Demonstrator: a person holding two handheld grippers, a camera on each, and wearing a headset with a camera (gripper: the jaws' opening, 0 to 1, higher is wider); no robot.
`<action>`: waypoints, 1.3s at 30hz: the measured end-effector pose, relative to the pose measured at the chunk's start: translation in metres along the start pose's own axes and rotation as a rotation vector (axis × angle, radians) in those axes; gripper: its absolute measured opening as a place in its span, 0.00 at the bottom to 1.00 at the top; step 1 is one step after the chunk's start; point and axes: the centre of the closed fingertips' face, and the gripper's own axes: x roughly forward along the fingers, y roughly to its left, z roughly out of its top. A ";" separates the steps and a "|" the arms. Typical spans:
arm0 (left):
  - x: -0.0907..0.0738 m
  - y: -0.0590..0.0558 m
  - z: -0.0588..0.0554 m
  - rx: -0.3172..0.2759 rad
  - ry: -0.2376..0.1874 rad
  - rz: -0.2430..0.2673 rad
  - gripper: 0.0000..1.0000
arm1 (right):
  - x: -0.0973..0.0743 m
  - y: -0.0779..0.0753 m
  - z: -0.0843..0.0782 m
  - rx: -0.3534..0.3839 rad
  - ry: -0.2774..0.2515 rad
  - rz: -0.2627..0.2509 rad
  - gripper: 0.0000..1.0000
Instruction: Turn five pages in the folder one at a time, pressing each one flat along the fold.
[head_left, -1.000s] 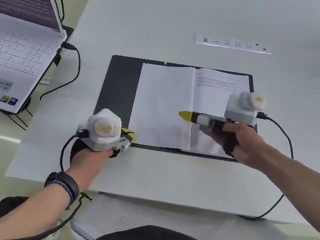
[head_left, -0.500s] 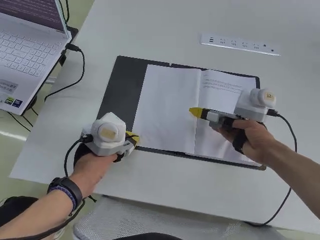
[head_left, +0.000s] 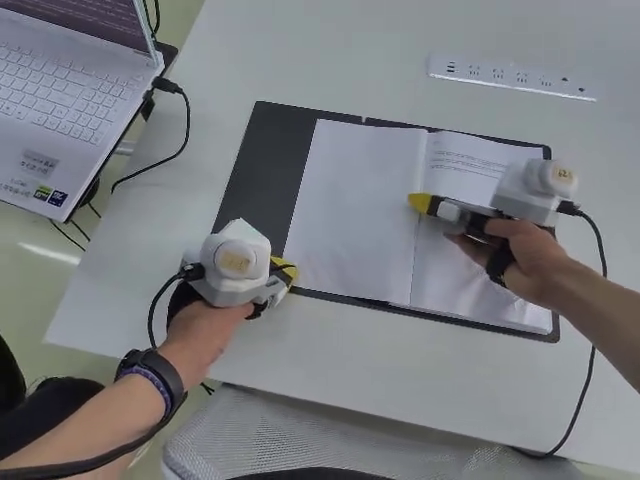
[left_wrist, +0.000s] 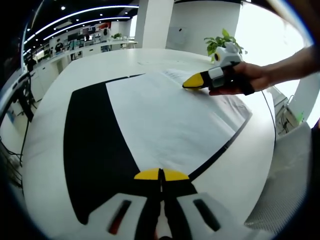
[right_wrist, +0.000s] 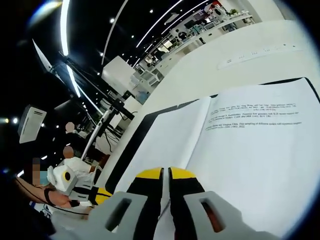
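The folder lies open on the white table, with its black inside cover (head_left: 265, 170) at the left. A blank white page (head_left: 360, 210) lies beside a page with a few printed lines (head_left: 480, 165). My right gripper (head_left: 418, 203) is shut, and its yellow tips rest at the fold (right_wrist: 197, 137) between the two pages. My left gripper (head_left: 285, 272) is shut too. Its tips (left_wrist: 161, 175) sit on the black cover (left_wrist: 95, 150) at the folder's near edge. In the left gripper view the right gripper (left_wrist: 192, 81) lies far across the white page.
A laptop (head_left: 60, 90) stands at the far left with a black cable (head_left: 170, 130) running toward the folder. A white power strip (head_left: 515, 78) lies behind the folder. The table's near edge (head_left: 400, 390) is close, with a mesh chair below.
My right gripper has slid along the fold away from me, toward the top of the pages. The left gripper stays at the folder's near edge. The head camera has shifted.
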 end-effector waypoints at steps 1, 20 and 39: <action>0.000 0.000 0.000 0.001 0.001 0.000 0.00 | 0.000 0.000 -0.001 -0.015 0.002 0.001 0.00; 0.001 -0.001 -0.001 0.005 0.004 0.010 0.00 | 0.009 -0.019 0.020 0.076 -0.059 0.018 0.00; 0.002 0.000 -0.001 -0.011 0.002 0.010 0.00 | 0.040 -0.070 0.080 0.226 -0.253 -0.065 0.00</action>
